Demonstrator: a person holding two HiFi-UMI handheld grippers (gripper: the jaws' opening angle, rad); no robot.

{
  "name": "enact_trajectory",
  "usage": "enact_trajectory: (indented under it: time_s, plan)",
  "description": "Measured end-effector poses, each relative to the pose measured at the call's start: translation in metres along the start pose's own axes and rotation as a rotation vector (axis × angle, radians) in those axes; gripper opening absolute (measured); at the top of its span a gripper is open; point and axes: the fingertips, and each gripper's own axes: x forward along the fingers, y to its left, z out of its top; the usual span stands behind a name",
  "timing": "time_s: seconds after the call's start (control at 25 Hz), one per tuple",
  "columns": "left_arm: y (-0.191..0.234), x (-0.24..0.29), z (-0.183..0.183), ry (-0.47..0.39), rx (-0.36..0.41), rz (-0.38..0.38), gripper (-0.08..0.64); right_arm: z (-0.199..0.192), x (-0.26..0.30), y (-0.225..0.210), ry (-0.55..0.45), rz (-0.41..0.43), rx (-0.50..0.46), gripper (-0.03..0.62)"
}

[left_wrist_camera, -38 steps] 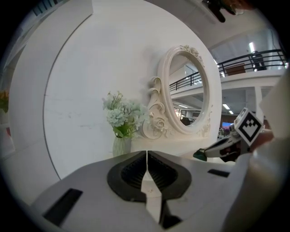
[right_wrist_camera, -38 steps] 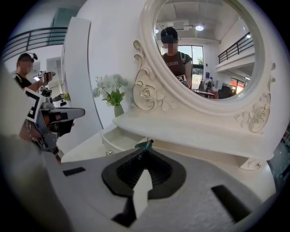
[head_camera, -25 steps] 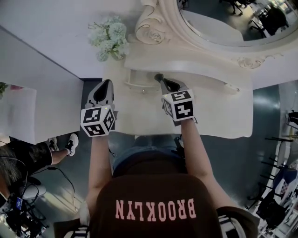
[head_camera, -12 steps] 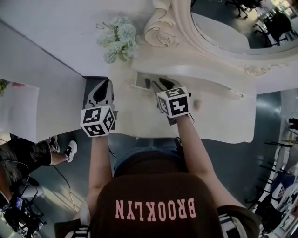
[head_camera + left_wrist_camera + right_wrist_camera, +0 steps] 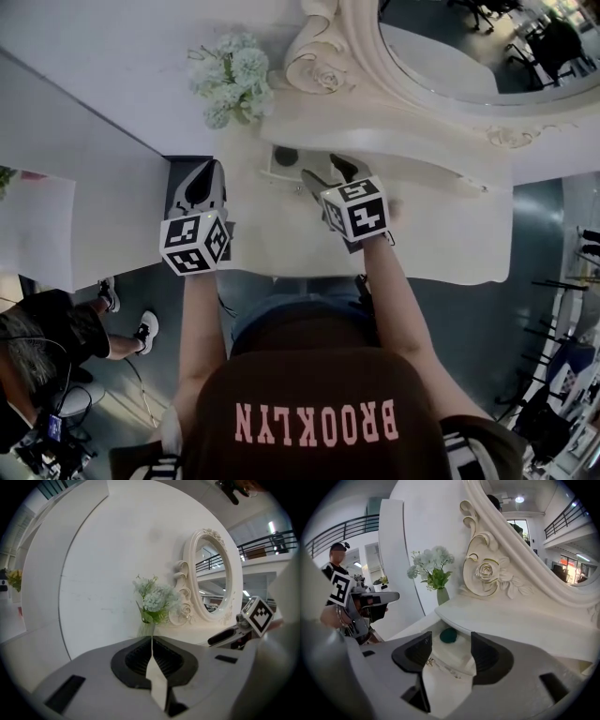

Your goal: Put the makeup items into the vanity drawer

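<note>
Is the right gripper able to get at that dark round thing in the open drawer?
Probably yes: the right gripper, jaws just opened and empty, points at the dark round thing in the open drawer; nothing intervenes.

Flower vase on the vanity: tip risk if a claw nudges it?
Likely tippy: the vase is narrow, while the flower bunch spreads much wider above it. It looks small, so probably light; a nudge up high may topple it rather than slide it.
</note>
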Motion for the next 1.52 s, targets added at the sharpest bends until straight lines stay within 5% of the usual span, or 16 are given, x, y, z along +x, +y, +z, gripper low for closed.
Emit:
enact_trajectory:
  time_s: [0.76, 1.52]
  plan:
    - [-0.063, 0.037, -0.007, 0.022, -0.003, -0.05, 0.009, -0.059, -0.055, -0.091, 0.093, -0.089, 0.028, 0.208]
    - [-0.057, 0.048, -0.016, 0.061, -0.005, 0.008, 0.008, -0.132, -0.018, -0.092, 0.537, 0.205, -0.568, 0.135]
